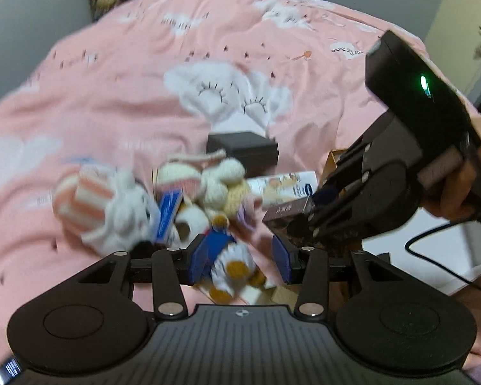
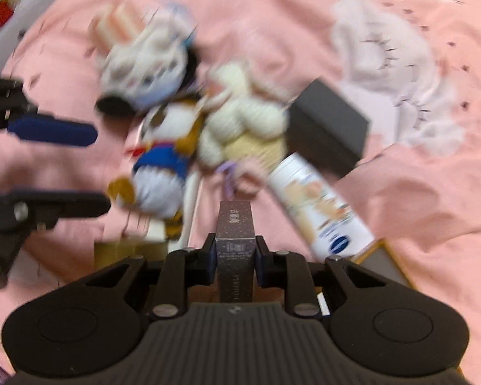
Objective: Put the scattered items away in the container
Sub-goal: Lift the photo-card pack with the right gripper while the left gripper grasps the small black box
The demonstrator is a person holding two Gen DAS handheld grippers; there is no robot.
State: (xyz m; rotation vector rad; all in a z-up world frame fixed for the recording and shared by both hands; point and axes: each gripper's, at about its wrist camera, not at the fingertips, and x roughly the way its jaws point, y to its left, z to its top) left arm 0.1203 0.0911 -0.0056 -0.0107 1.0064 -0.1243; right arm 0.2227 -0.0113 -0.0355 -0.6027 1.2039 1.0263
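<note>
My right gripper [image 2: 235, 253] is shut on a small dark brown box [image 2: 234, 224], held upright above the pink bedspread [image 2: 400, 192]. The left wrist view shows the same right gripper [image 1: 308, 218] with that box [image 1: 287, 211] sticking out of it. My left gripper [image 1: 243, 261] stands open over a duck plush [image 1: 231, 266] in blue and white. From the right wrist view the left gripper [image 2: 102, 170] ends just short of the duck plush [image 2: 160, 176]. A cream crochet bunny [image 2: 243, 128] and a white plush with pink stripes [image 2: 144, 64] lie in the same blurred pile.
A black box [image 2: 330, 128] and a white tube with a blue logo [image 2: 320, 211] lie right of the toys. A tan cardboard piece [image 2: 128, 250] sits near my fingers and a yellow-edged flat thing [image 2: 381, 260] at lower right. A hand [image 1: 458, 189] grips the right tool.
</note>
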